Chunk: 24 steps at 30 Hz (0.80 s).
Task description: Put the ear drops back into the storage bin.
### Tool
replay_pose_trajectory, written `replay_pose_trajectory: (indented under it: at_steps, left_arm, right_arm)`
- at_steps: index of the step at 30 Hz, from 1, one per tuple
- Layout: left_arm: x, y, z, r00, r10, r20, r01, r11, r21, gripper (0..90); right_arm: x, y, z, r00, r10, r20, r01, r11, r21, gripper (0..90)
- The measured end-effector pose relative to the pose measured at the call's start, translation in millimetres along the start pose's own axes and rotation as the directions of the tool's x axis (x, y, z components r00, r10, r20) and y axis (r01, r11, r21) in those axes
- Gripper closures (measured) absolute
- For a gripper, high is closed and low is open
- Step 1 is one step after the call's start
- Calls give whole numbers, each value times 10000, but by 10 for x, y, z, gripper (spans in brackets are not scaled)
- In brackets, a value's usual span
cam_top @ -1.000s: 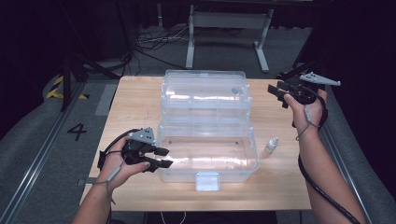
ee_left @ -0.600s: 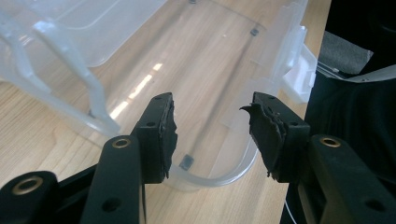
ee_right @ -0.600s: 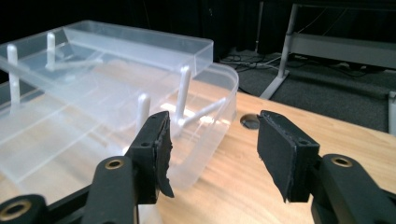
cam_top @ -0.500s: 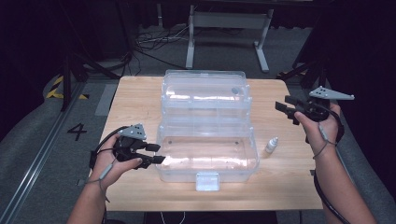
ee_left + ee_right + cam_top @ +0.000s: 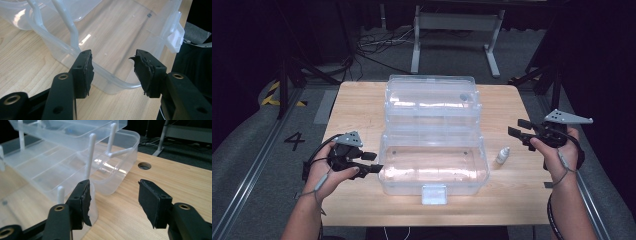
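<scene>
Since the earlier frames the right gripper (image 5: 518, 134) has drawn back from the box's far right corner toward the table's right edge and sunk a little; the left gripper (image 5: 371, 163) has kept its place at the box's near left corner. Both sets of jaws have just been opening, nothing between either pair.

Clear plastic box (image 5: 434, 165): sits at mid-table, opened out in tiers, lower tub nearest the person, upper trays stepped back and up on white struts (image 5: 89, 155). White latch (image 5: 433, 194) on the tub's front wall. Tub looks empty.

Left gripper: jaws spread, pads just short of the tub's rounded corner rim in the left gripper view, not touching it. Right gripper: jaws spread wide, off the box's right side, apart from it; the right gripper view looks along the tub's end wall and the struts.

Small white bottle (image 5: 502, 155): upright on the table just right of the tub, between box and right gripper.

Table (image 5: 357, 105): light wood, plain grain, a round hole (image 5: 144, 165) through the top near the box's far end.

Room: dark. Grey floor, a "4" (image 5: 294, 141) marked left of the table, yellow-black tape (image 5: 273, 93), loose cables (image 5: 372, 45) and a grey metal stand (image 5: 457, 30) beyond the far edge
</scene>
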State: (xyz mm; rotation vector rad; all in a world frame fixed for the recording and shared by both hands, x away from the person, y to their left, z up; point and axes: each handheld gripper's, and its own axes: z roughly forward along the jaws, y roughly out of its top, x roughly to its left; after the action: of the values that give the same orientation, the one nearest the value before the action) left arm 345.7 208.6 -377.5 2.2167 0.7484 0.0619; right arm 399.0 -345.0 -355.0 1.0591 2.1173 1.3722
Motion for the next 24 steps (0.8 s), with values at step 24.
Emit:
replay_pose_trajectory:
  at_steps: [24]
  left_arm:
    - [42,-37,-38,9995,-209,-221,208,9998,-24,484]
  right_arm:
    - [-10,-317,139,9992,-391,-54,394,9810,1899,424]
